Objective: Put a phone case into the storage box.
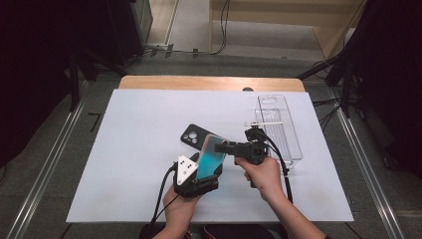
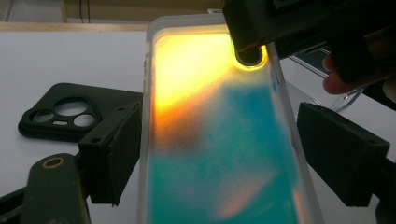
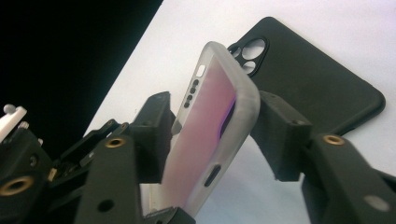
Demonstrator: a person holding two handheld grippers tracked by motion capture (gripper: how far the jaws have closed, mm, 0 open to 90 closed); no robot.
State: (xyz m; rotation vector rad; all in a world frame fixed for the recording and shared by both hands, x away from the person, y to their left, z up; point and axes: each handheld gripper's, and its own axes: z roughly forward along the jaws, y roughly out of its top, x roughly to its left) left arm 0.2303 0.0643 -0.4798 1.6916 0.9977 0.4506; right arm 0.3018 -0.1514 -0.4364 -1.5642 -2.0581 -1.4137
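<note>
A frosted translucent phone case [image 1: 211,157] with a teal and orange back stands tilted above the white mat. My left gripper [image 1: 209,169] is shut on its long sides near the lower end, and in the left gripper view its pads [image 2: 112,154] press both edges of the case [image 2: 219,140]. My right gripper [image 1: 222,145] comes in from the right, shut on the case's upper corner by the camera hole. In the right gripper view its pads clamp the front and back of the case [image 3: 210,126] there. A black phone case [image 1: 195,134] lies flat on the mat just behind.
A clear plastic tray [image 1: 298,149] stands at the right of the mat, with a thin white stick [image 1: 263,123] across its near-left rim. The white mat [image 1: 124,164] covers a wooden table. Cables trail from both grippers towards the table's front edge.
</note>
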